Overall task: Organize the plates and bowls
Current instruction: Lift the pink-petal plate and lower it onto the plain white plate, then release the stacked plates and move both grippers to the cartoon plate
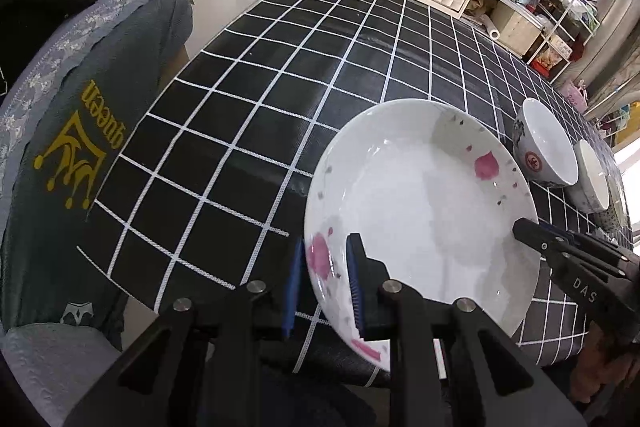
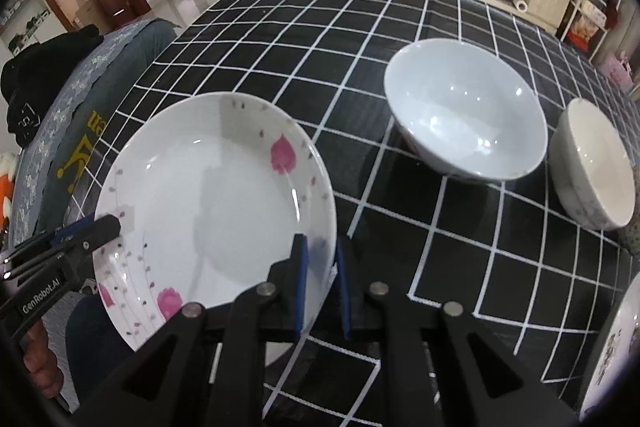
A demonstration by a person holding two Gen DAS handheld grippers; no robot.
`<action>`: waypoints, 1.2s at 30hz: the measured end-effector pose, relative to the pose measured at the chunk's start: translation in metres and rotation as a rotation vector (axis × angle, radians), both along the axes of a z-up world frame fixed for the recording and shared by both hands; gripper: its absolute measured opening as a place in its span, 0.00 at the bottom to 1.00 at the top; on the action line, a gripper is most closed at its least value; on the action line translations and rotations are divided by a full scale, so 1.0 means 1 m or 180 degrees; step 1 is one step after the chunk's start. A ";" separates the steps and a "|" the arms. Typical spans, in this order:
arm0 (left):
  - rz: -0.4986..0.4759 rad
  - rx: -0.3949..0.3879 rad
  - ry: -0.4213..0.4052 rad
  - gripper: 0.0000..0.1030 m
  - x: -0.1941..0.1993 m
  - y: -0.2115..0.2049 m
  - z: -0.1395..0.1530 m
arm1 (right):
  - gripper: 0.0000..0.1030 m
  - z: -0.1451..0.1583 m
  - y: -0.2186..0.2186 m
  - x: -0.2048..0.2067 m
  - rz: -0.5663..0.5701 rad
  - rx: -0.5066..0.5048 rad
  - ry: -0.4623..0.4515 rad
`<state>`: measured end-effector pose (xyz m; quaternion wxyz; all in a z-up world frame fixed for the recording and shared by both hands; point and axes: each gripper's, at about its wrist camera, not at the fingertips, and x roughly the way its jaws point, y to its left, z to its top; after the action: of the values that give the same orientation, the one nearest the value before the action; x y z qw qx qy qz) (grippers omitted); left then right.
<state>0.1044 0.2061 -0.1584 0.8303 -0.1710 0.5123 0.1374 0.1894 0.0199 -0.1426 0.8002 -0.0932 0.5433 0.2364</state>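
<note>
Plate [image 1: 420, 203]: white, deep, with pink flowers and small grey leaves on the rim; near the table's front edge, toward its left side, part of it jutting out past that edge; tilted, whether lifted clear of the cloth cannot be told.
Left gripper [image 1: 326, 287]: blue-padded fingers nearly closed, clamped on the plate's left rim, one finger inside the rim and one outside.
Right gripper [image 2: 322, 283]: nearly closed too, pinching the plate's right rim between its blue pads, one inside, one outside.
Left gripper from the right wrist view [image 2: 105, 227]: black tip lying over the plate's left rim, label on its side readable.
Right gripper from the left wrist view [image 1: 530, 229]: black tip at the plate's right rim.
Large bowl [image 2: 466, 111]: white, upright, on the table to the right of the plate and further from the front edge, apart from the plate.
Small bowl [image 2: 596, 163]: cream inside, upright, just beside the large bowl on its right; touching or not cannot be told.
Second plate [image 2: 618, 343]: only a patterned rim showing at the right edge of the right wrist view, near the table's front right.
Table [image 1: 304, 75]: covered with a black cloth with a white grid.
Chair [image 1: 80, 131]: grey cover with a yellow crown print, at the table's left edge.
</note>
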 end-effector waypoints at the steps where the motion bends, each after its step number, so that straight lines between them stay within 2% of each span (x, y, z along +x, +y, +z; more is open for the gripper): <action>1: 0.0003 0.0005 -0.0004 0.20 -0.001 0.000 0.000 | 0.17 0.001 -0.001 -0.001 -0.0014 -0.0001 -0.0005; 3: 0.0011 0.0020 -0.0023 0.22 -0.005 -0.001 0.004 | 0.19 0.005 -0.006 -0.002 -0.0053 0.0060 0.0021; 5: 0.0004 0.0051 -0.0060 0.29 -0.008 -0.002 0.010 | 0.36 0.007 -0.006 -0.003 -0.0091 0.0088 0.0011; 8: -0.0057 0.0081 -0.0153 0.32 -0.010 -0.009 0.022 | 0.53 0.016 -0.011 -0.008 -0.0143 0.0095 -0.0090; 11: -0.0110 0.0078 -0.0244 0.40 -0.010 -0.019 0.033 | 0.57 0.026 -0.020 -0.011 -0.0215 0.0135 -0.0142; 16: -0.0318 0.0017 -0.0381 0.41 -0.009 -0.046 0.051 | 0.63 0.045 -0.044 -0.018 -0.0382 0.0202 -0.0265; 19: -0.0493 0.0077 -0.0449 0.41 -0.008 -0.069 0.060 | 0.65 0.056 -0.061 -0.023 -0.0489 0.0211 -0.0344; 36: -0.1168 0.0120 -0.0802 0.41 0.003 -0.188 0.110 | 0.65 0.109 -0.169 -0.046 -0.1006 0.0320 -0.0700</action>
<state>0.1077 0.0178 -0.0482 0.9019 -0.0752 0.4243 -0.0289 0.1436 -0.1495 -0.0335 0.8855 0.0082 0.4480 0.1230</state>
